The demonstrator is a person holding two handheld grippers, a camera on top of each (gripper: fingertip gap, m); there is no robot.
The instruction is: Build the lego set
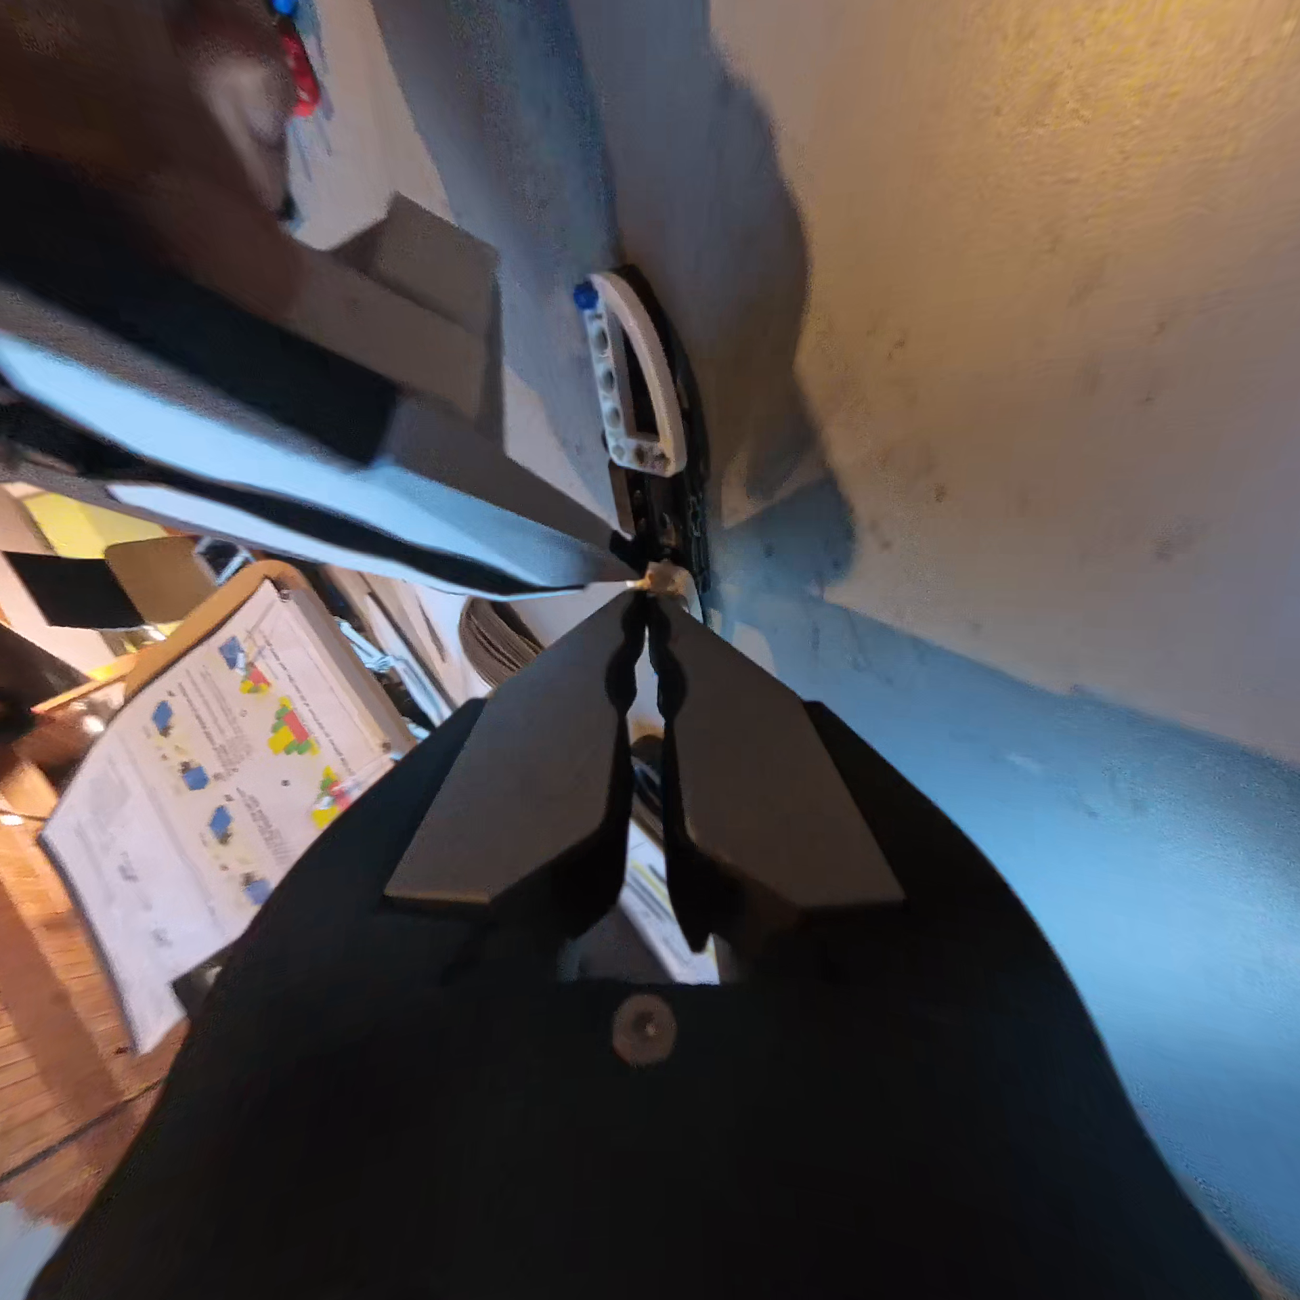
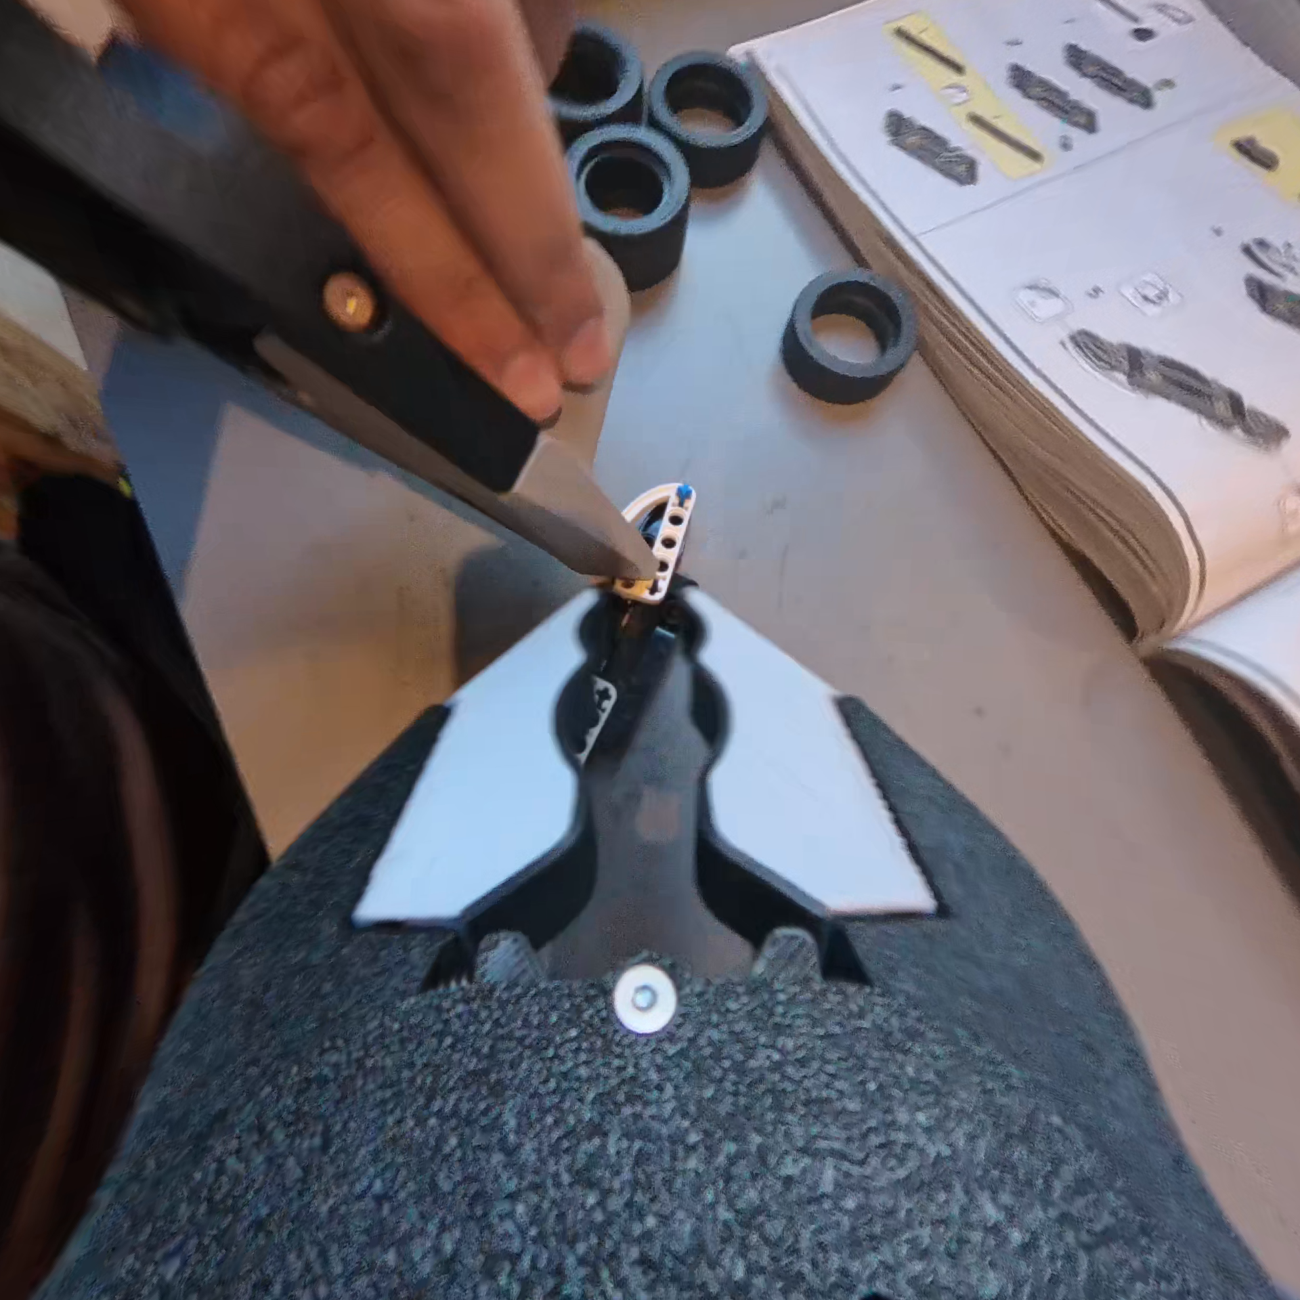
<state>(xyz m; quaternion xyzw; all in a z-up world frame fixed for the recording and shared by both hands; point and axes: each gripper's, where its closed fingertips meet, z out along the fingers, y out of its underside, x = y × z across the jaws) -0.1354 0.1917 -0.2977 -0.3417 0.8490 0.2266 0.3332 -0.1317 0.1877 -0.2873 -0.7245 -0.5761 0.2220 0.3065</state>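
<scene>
the right gripper (image 2: 636,598) has its fingers clamped on the small black-and-white lego assembly (image 2: 665,542), holding it up off the surface (image 2: 914,633) so its white holed beam faces out. the left gripper (image 1: 647,587) has its fingers together on a tiny tan pin (image 1: 661,578), its tip at the beam's end hole, probably to push it in. four black tyres (image 2: 633,197) and the open instruction booklet (image 2: 1055,246) lie beyond.

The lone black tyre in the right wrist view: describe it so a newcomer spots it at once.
Start at the open instruction booklet on the grey table. Just off its left edge lies one black rubber tyre. Unlike the three tyres clustered farther back, it lies apart from the others.
</scene>
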